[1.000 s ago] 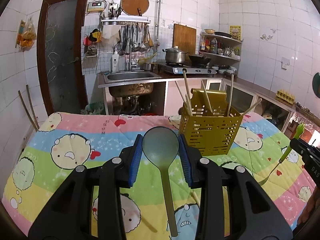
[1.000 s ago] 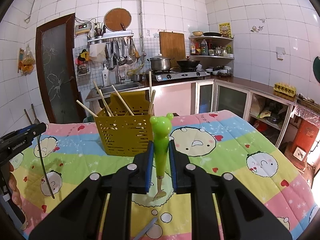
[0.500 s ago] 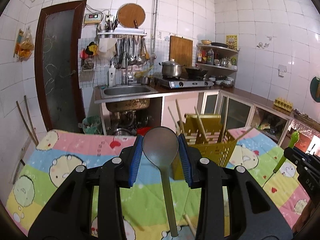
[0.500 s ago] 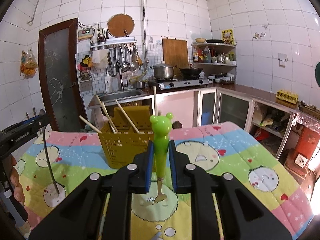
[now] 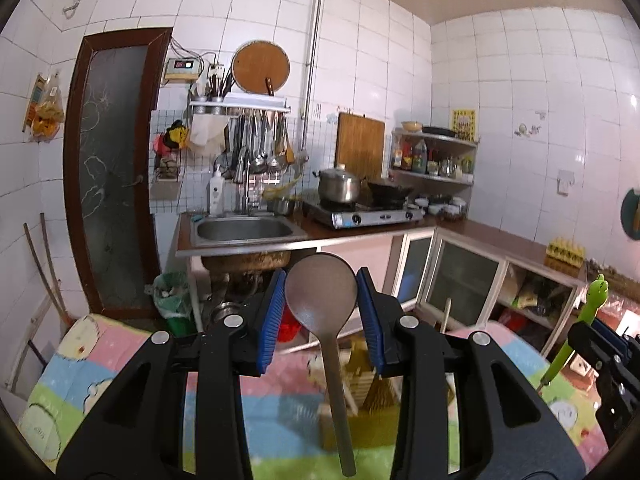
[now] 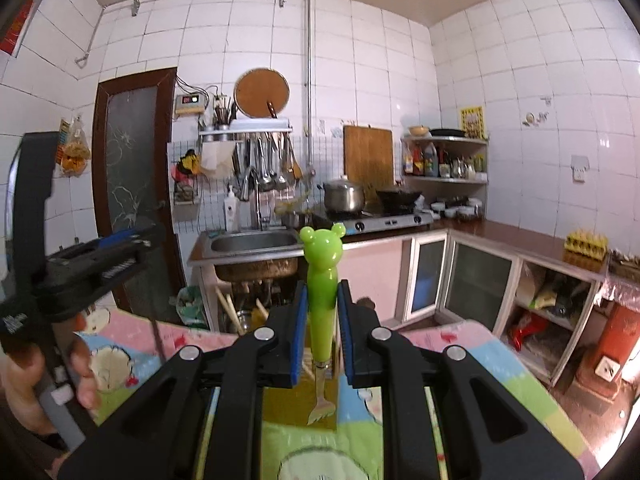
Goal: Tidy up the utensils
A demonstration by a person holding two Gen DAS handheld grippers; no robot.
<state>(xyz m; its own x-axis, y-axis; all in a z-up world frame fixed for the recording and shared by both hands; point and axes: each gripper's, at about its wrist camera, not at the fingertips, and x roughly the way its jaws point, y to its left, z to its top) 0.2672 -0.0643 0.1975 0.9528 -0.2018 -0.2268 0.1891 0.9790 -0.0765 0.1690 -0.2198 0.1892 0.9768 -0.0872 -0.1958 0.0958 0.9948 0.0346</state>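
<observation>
Left gripper (image 5: 321, 320) clenched on grey spoon (image 5: 322, 308) — bowl up between the blue fingers (image 5: 271, 320), handle hanging down. Right gripper (image 6: 322, 334) clenched on green bear-head fork (image 6: 321, 280), tines pointing down, bear head up. Both held above tabletop with cartoon-print cloth (image 5: 100, 368). Yellow utensil basket (image 5: 372, 384) on the cloth, mostly hidden behind the left gripper, 1 chopstick (image 5: 445, 314) sticking up from it. Hand (image 6: 24, 372) gripping the left tool's handle at left edge of right view. Kitchen sink (image 5: 244, 230) behind.
</observation>
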